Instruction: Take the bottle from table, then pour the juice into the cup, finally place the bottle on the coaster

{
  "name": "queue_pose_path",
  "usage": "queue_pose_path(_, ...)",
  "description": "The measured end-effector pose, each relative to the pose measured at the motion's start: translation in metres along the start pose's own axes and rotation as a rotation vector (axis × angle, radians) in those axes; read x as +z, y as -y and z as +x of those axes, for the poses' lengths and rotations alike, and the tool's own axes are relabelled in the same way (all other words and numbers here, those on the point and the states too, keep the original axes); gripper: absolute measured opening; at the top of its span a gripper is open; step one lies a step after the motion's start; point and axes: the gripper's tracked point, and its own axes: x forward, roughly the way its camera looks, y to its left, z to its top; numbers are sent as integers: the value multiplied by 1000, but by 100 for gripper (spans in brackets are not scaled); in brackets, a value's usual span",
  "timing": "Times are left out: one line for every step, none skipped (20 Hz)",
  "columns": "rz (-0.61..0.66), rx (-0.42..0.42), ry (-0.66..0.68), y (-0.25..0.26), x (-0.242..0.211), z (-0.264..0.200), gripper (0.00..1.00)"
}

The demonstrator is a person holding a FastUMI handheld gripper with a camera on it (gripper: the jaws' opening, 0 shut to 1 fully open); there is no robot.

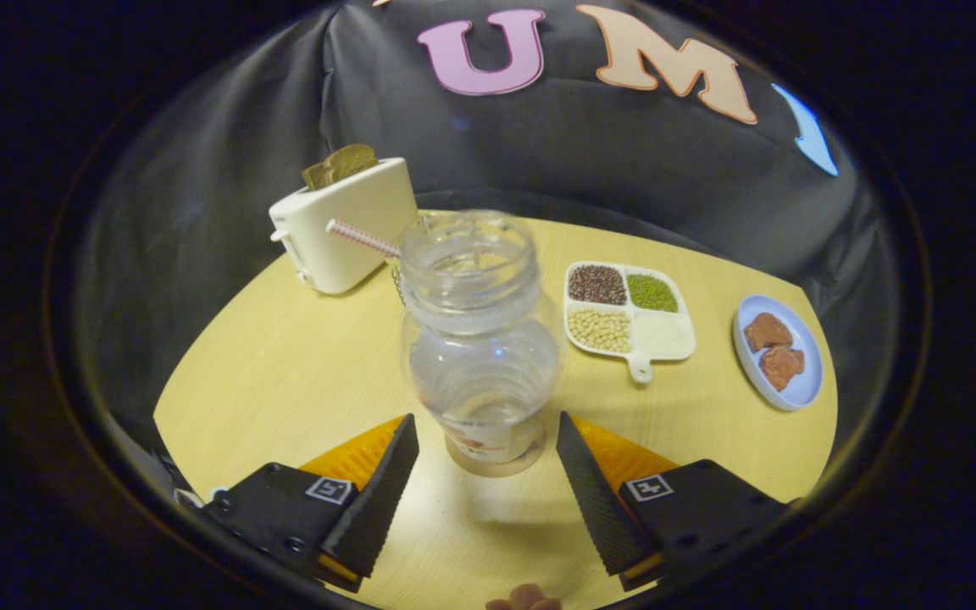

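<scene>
Both my fingers spread wide, grasping nothing; bottle stands upright on coaster, centred just ahead between tips, long axis vertical, cup with straw beyond

Close, downward, behind the tool

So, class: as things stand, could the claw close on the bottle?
Probably yes. The claw is open, and the bottle stands upright just ahead between its fingers, with nothing in between.
</scene>
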Motion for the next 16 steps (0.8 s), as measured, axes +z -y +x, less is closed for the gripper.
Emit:
queue_pose_path(4, -8, 28, 3, 6, -12, 100)
queue_pose_path(9, -15, 62, 5, 14, -25, 100)
queue_pose_path(17, -23, 94, 9, 22, -39, 100)
queue_pose_path(27, -32, 125, 12, 30, -53, 100)
queue_pose_path(42, -39, 158, 15, 39, -69, 100)
queue_pose_path(52, -50, 194, 19, 49, -86, 100)
queue_pose_path(56, -66, 229, 26, 59, -103, 100)
queue_pose_path(53, -83, 265, 32, 70, -120, 100)
queue_pose_path(48, -102, 300, 38, 80, -137, 100)
queue_pose_path(45, -123, 337, 45, 91, -155, 100)
queue_pose_path(48, -142, 375, 52, 102, -176, 100)
queue_pose_path(55, -159, 412, 58, 113, -193, 100)
queue_pose_path(66, -176, 449, 63, 131, -211, 100)
queue_pose_path(80, -192, 482, 70, 142, -229, 100)
queue_pose_path(90, -206, 515, 77, 153, -247, 99)
queue_pose_path(97, -227, 541, 85, 163, -265, 99)
